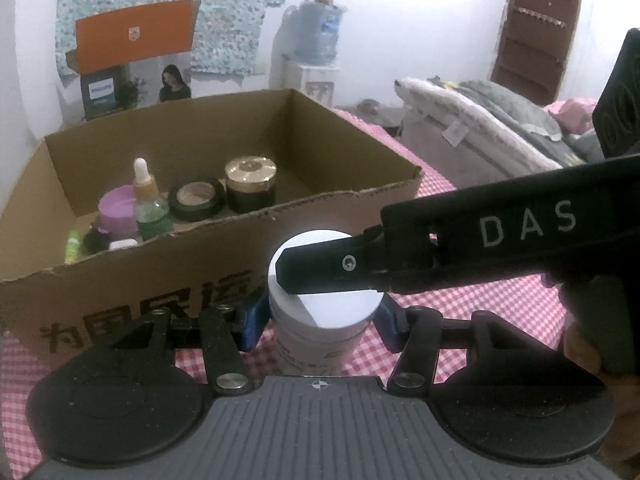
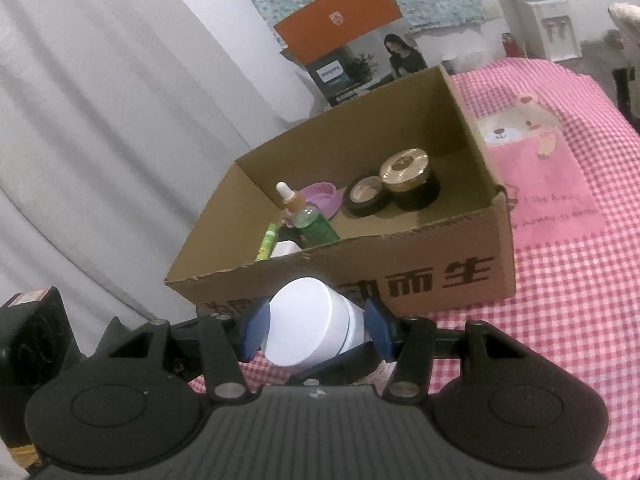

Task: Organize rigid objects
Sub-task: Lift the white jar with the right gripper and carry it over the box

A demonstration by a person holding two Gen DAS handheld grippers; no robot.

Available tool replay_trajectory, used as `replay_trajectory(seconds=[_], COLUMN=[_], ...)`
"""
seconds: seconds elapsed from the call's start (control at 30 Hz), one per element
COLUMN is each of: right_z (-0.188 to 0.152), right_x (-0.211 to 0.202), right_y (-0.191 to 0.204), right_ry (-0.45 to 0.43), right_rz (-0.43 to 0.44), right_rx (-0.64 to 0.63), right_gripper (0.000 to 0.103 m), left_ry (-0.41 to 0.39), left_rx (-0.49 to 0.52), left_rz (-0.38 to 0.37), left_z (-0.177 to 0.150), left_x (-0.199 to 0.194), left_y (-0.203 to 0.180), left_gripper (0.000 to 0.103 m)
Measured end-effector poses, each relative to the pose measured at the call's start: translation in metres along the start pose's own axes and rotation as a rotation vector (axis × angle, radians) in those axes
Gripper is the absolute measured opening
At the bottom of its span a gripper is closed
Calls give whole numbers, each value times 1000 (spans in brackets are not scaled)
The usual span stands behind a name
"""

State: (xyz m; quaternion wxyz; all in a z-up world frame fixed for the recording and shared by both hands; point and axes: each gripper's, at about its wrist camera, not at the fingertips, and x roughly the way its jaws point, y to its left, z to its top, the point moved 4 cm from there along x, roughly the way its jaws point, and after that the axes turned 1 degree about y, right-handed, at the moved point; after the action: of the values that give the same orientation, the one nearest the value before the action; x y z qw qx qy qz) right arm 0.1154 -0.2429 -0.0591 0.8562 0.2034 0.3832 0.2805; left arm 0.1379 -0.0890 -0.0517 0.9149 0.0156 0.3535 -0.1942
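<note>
A white-lidded jar (image 1: 324, 304) stands on the pink checked cloth just in front of a cardboard box (image 1: 224, 268). My left gripper (image 1: 320, 316) has its blue pads on both sides of the jar body and is shut on it. My right gripper (image 2: 316, 330) is shut on the jar's white lid (image 2: 304, 328); its black finger (image 1: 332, 270) crosses the lid top in the left wrist view. The box (image 2: 400, 276) holds a gold-lidded dark jar (image 1: 250, 186), a round compact (image 1: 196, 198), a dropper bottle (image 1: 148, 204), a purple-lidded jar (image 1: 118, 210) and a green tube (image 1: 72, 246).
An orange and grey product box (image 1: 132, 52) stands behind the cardboard box. A water dispenser (image 1: 316, 48) stands at the far wall. Folded blankets (image 1: 480, 120) lie at the right. A grey curtain (image 2: 100, 140) hangs at the left.
</note>
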Motion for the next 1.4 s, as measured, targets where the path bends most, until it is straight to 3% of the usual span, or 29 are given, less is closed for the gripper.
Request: replay_trajectory(seconds=[0.77, 1.07, 1.4], right_z=[-1, 0, 21], right_x=[-7, -37, -74], right_y=[5, 39, 84], right_ry=[-16, -85, -194], right_rz=[8, 9, 43], right_rx=[-6, -90, -231], right_gripper=[56, 56, 56], left_ry=[-10, -97, -209], left_rx=[34, 67, 90], left_rz=[27, 22, 53], left_z=[5, 15, 50], left_x=[-9, -49, -89], left_y=[-9, -15, -15], left_gripper=[53, 53, 53])
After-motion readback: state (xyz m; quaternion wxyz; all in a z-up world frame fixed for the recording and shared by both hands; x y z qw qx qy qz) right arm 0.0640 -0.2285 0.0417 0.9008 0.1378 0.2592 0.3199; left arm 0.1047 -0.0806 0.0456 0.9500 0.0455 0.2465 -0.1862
